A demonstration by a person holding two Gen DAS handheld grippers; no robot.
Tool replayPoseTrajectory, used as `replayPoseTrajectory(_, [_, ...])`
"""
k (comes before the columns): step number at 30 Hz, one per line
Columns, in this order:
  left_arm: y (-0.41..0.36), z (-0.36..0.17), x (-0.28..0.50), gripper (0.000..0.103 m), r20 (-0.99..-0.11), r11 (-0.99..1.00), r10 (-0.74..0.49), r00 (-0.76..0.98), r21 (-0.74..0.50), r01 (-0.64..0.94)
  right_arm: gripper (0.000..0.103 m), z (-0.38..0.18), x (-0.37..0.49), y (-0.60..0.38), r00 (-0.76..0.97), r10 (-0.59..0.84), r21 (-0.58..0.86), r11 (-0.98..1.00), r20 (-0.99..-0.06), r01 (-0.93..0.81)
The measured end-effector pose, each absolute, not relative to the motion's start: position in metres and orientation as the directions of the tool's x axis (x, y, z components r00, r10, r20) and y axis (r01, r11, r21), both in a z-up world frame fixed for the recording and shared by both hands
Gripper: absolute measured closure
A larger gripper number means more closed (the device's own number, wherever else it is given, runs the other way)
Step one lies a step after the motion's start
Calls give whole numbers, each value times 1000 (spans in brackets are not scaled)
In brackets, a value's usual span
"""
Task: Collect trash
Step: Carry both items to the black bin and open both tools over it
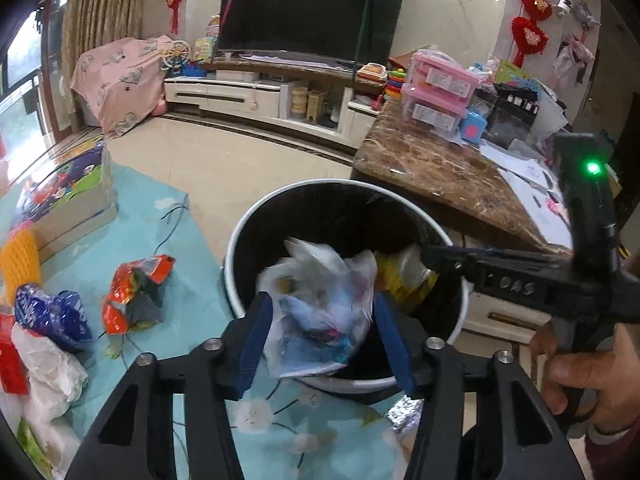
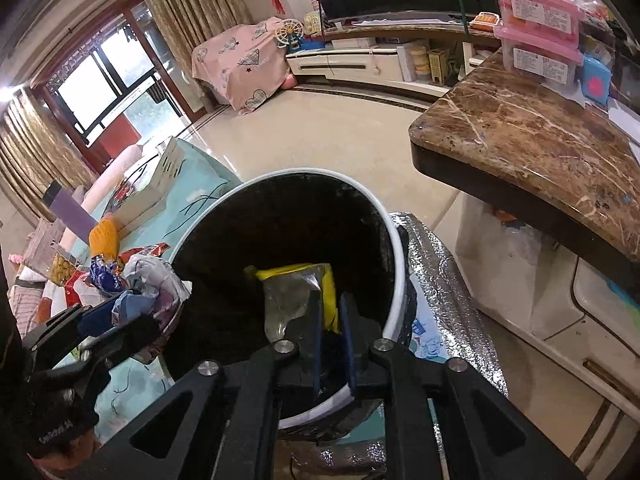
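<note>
A black trash bin with a white rim (image 1: 231,256) (image 2: 396,248) stands on the blue floral mat. My left gripper (image 1: 322,304) hangs over the bin's near edge with its jaws apart. A crumpled white plastic bag (image 1: 320,308), blurred, sits loosely between the blue pads. The right wrist view shows that gripper (image 2: 120,310) at the bin's left rim with the bag (image 2: 150,288). My right gripper (image 2: 331,300) points into the bin with a narrow gap between its pads. A yellow and silver wrapper (image 2: 294,296) (image 1: 400,276) lies just past its tips inside the bin. The right gripper (image 1: 430,256) reaches in from the right.
More litter lies on the mat to the left: an orange-red wrapper (image 1: 136,292), a blue wrapper (image 1: 50,314) and white paper (image 1: 48,372). A marble-topped table (image 1: 432,168) (image 2: 532,140) overhangs the bin's right side. Silver foil (image 2: 436,268) lies beside the bin. A person's hand (image 1: 580,376) grips the right tool.
</note>
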State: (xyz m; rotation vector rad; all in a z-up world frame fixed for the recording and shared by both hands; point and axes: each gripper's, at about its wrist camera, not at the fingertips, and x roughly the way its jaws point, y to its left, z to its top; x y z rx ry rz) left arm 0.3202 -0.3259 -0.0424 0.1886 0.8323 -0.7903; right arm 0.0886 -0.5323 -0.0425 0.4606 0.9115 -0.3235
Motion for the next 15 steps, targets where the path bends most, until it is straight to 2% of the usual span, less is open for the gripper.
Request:
replayPoseTrajectory(1, [-325, -43, 319, 49, -724, 707, -553, 412, -146, 692, 74, -42, 88, -533, 578, -75, 246, 855, -813, 457])
replayPoseTrajectory(2, [-324, -44, 318, 49, -728, 710, -550, 410, -150, 687, 71, -41, 85, -534, 583, -78, 247, 854, -809, 458])
replayPoseTrajectory(7, [-307, -46, 306, 49, -722, 730, -546, 424, -161, 664, 66, -33, 75, -530, 606, -90, 260, 847, -790, 464])
replayPoseTrajectory(13, [-266, -48, 276, 45, -694, 788, -517, 500, -159, 594, 38, -24, 58, -512, 662, -98, 302, 834, -743, 462])
replayPoseTrajectory(15, [-250, -50, 265, 44, -690, 804, -507, 517, -162, 573, 32, -22, 53, -501, 685, -99, 315, 834, -722, 453])
